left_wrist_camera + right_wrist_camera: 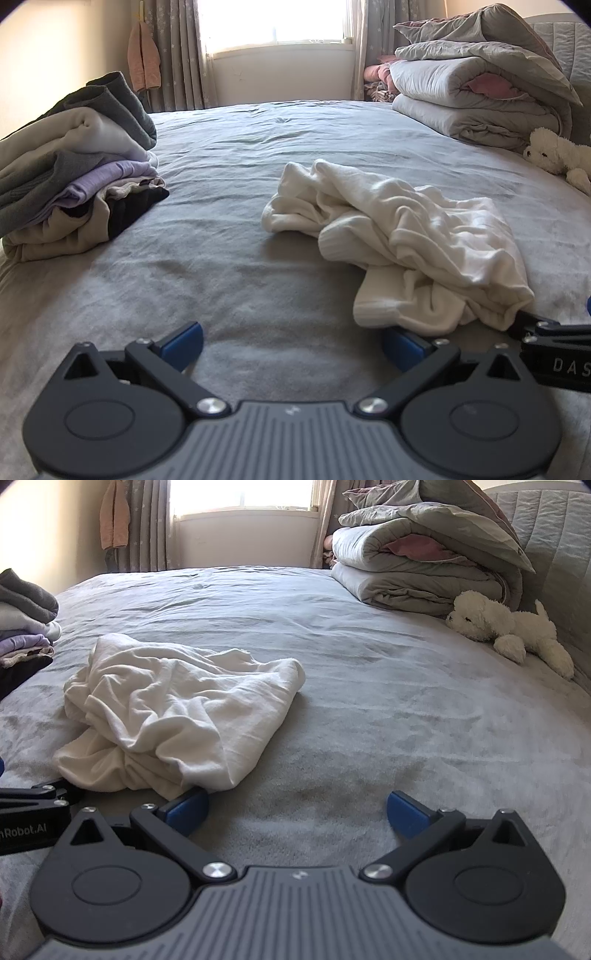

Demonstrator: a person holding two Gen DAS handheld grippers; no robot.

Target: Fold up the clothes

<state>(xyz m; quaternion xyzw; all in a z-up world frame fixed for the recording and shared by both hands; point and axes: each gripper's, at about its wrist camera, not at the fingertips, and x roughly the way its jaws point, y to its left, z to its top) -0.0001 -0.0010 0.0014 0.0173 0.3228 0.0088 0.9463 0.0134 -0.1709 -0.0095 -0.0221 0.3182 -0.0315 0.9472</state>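
A crumpled white garment point(402, 236) lies in a heap on the grey bed sheet point(236, 258). My left gripper point(291, 341) stands open just short of its near edge, the right blue pad close to the cloth, nothing between the fingers. In the right wrist view the same white garment point(177, 709) lies ahead to the left. My right gripper point(297, 812) is open too, its left blue pad at the garment's near hem, with only bare sheet point(369, 709) between the fingers. Each gripper's black body shows at the edge of the other's view.
A stack of folded clothes point(77, 166) sits at the left of the bed. Folded quilts and pillows point(476, 85) are piled at the far right by the headboard, with a white plush dog point(506, 627) next to them. A curtained window point(273, 22) lies beyond the bed.
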